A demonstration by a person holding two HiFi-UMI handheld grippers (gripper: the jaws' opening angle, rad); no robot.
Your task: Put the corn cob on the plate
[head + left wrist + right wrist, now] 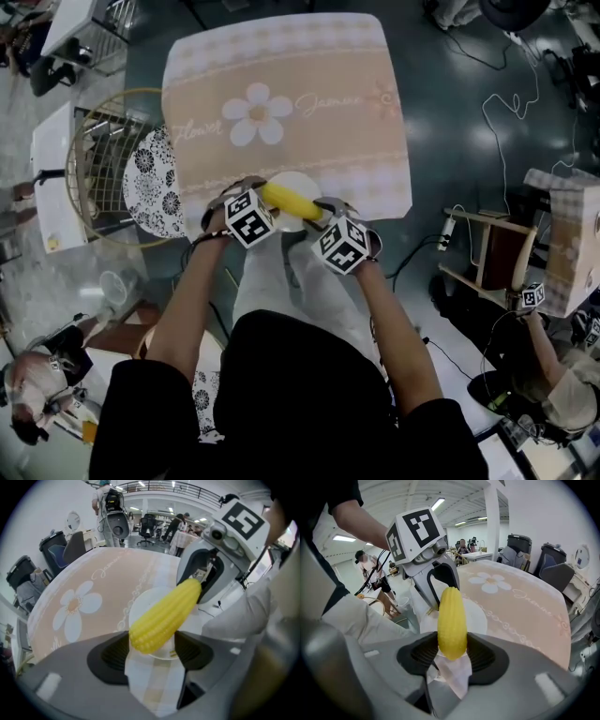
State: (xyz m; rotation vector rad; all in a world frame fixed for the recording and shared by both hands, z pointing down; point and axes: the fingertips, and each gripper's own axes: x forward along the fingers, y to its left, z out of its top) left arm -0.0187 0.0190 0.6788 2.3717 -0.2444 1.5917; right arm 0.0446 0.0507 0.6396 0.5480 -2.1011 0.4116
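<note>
A yellow corn cob hangs level just above a small white plate at the near edge of the table. My left gripper is shut on the cob's left end and my right gripper is shut on its right end. In the left gripper view the cob runs from my own jaws up to the right gripper, with the plate beneath it. In the right gripper view the cob points at the left gripper, over the plate.
The table wears a peach tablecloth with a white flower. To its left stand a wire basket and a black-and-white patterned dish. A wooden chair and cables are on the floor at the right. People stand around the room.
</note>
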